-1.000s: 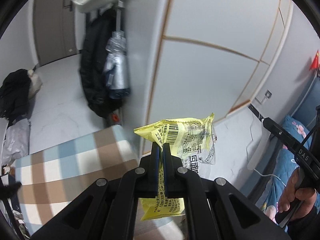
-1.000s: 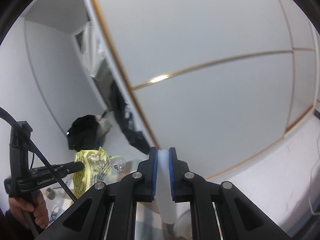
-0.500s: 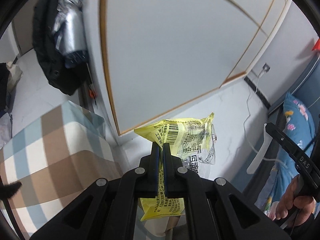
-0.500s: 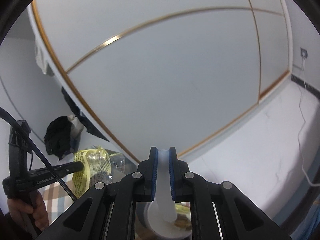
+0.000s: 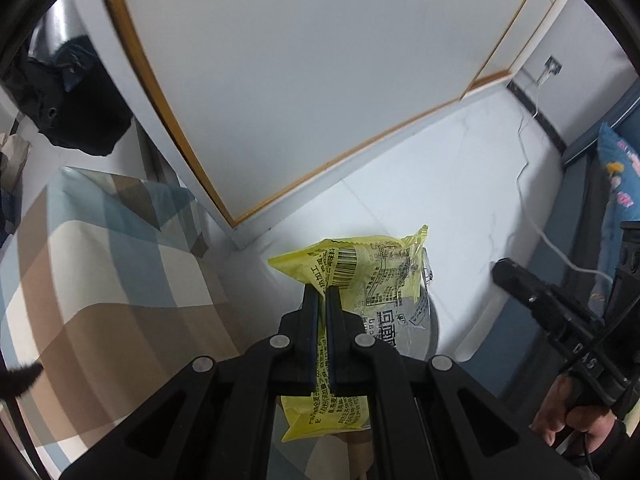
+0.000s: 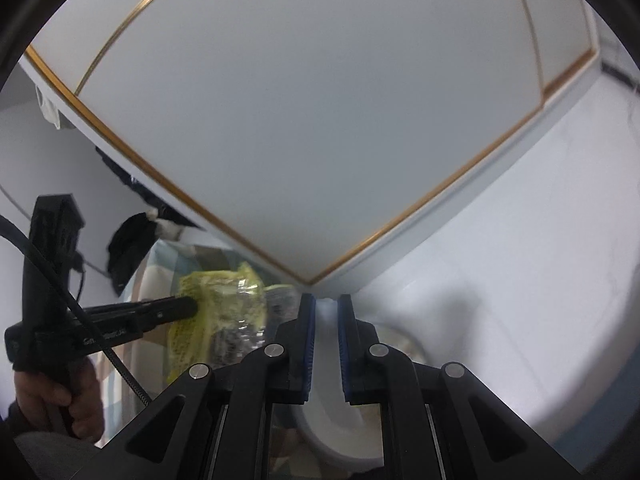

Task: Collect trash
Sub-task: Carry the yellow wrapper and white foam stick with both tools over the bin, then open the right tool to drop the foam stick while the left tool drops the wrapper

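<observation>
While the left gripper (image 5: 323, 296) clamps its fingers on the yellow wrapper (image 5: 372, 276) above the grey bin (image 5: 430, 320), the right gripper (image 6: 326, 308) pinches a white object (image 6: 326, 310). White floor (image 5: 460, 184) lies open rightward; a checked tabletop (image 5: 100, 264) borders left.

A white wardrobe (image 5: 304, 80) with thin gold trim stands on a pale marble-look floor (image 5: 452, 184). A checked cloth in blue, beige and brown (image 5: 104, 280) lies left; a white cable (image 5: 532, 200) trails right.
</observation>
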A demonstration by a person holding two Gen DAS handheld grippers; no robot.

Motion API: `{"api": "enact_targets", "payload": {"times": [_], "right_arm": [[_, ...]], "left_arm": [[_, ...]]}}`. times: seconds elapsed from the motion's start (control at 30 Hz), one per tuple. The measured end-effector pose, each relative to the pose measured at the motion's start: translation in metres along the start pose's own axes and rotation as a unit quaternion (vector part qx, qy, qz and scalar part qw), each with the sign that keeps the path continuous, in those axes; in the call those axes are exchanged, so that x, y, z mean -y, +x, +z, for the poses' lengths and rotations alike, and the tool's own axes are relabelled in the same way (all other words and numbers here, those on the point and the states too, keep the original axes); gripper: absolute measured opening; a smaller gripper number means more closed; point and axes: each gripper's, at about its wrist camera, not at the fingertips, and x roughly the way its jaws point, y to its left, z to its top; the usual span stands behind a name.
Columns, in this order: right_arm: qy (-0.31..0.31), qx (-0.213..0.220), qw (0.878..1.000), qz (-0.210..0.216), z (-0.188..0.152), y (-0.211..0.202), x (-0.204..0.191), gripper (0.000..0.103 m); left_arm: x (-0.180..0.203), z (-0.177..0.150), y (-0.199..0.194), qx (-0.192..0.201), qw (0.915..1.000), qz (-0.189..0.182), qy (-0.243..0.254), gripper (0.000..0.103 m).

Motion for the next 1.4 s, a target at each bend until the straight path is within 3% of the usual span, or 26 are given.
{"api": "enact_targets", "payload": {"times": [0.43,0.67,0.77,0.97,1.1,1.4], "right_arm": [[0.033,-0.077,0.996,0.019,-0.029,0.06,0.022,0.02],[0.049,-0.116,0.992,0.02,-0.045,0.065,0.031,0.026],[0.059,-0.119,0.991,0.021,-0.048,0.063,0.033,0.035],[0.063,-0.11,0.992,0.01,-0.047,0.049,0.036,0.037],[0.073,-0.095,0.993,-0.004,-0.041,0.041,0.036,0.048],[0.081,-0.077,0.994,-0.013,-0.032,0.03,0.037,0.051]], "left_arm": [[0.006,0.002,0.03,-0.055,0.9984,0.014,-0.003,0.0],[0.012,0.003,0.045,-0.076,0.997,0.009,0.006,0.0],[0.014,0.002,0.051,-0.088,0.9961,0.007,0.004,0.001],[0.014,0.0,0.063,-0.111,0.9937,0.008,0.001,0.001],[0.02,-0.001,0.07,-0.129,0.9917,0.004,0.004,0.002],[0.033,0.003,0.097,-0.16,0.9866,0.023,0.019,0.002]]}}
